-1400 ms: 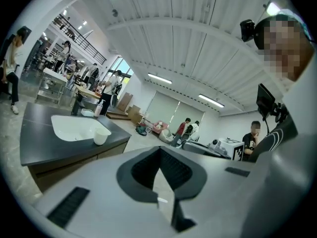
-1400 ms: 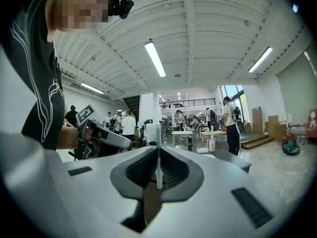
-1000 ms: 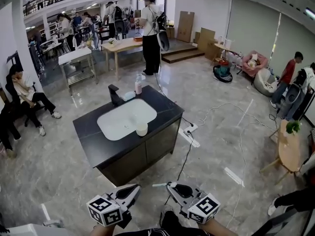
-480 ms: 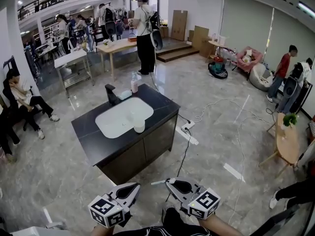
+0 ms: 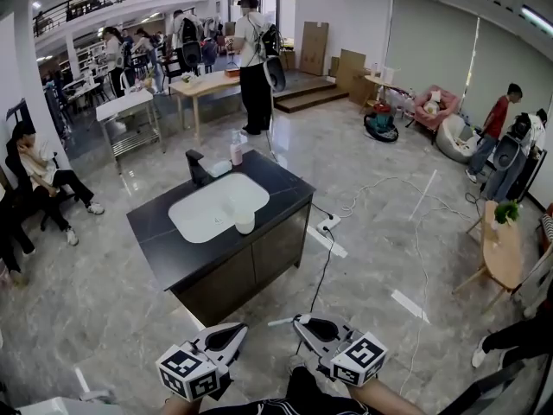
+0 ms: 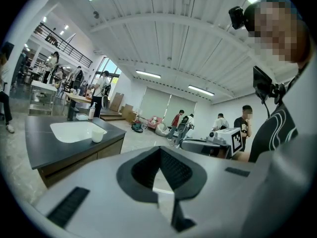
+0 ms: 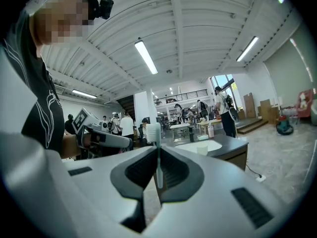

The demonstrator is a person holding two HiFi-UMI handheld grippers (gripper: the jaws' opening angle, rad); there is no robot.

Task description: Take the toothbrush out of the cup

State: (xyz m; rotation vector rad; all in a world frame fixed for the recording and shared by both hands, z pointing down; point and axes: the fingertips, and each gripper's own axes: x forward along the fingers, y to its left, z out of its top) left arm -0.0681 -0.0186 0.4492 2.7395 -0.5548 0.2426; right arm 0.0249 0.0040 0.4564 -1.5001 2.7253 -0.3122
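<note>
A white toothbrush (image 7: 157, 155) stands upright between the jaws of my right gripper (image 7: 158, 157), which is shut on its handle, bristle head (image 7: 152, 132) above the tips. In the head view the toothbrush (image 5: 280, 323) pokes left out of the right gripper (image 5: 300, 324), low in the picture. My left gripper (image 5: 235, 332) is beside it, shut and empty; its tips (image 6: 159, 150) meet. The white cup (image 5: 245, 224) stands far off on the dark counter (image 5: 173, 253), at the basin's near right edge. The cup (image 6: 97, 136) also shows in the left gripper view.
The counter is a freestanding cabinet with a white basin (image 5: 207, 207), a black tap (image 5: 199, 168) and a pink bottle (image 5: 235, 152). Cables and a power strip (image 5: 331, 226) lie on the marble floor to its right. Several people stand or sit around the hall.
Both grippers keep their places and the toothbrush stays gripped. The head view has shifted a little, so the counter sits slightly higher and further left in the picture.
</note>
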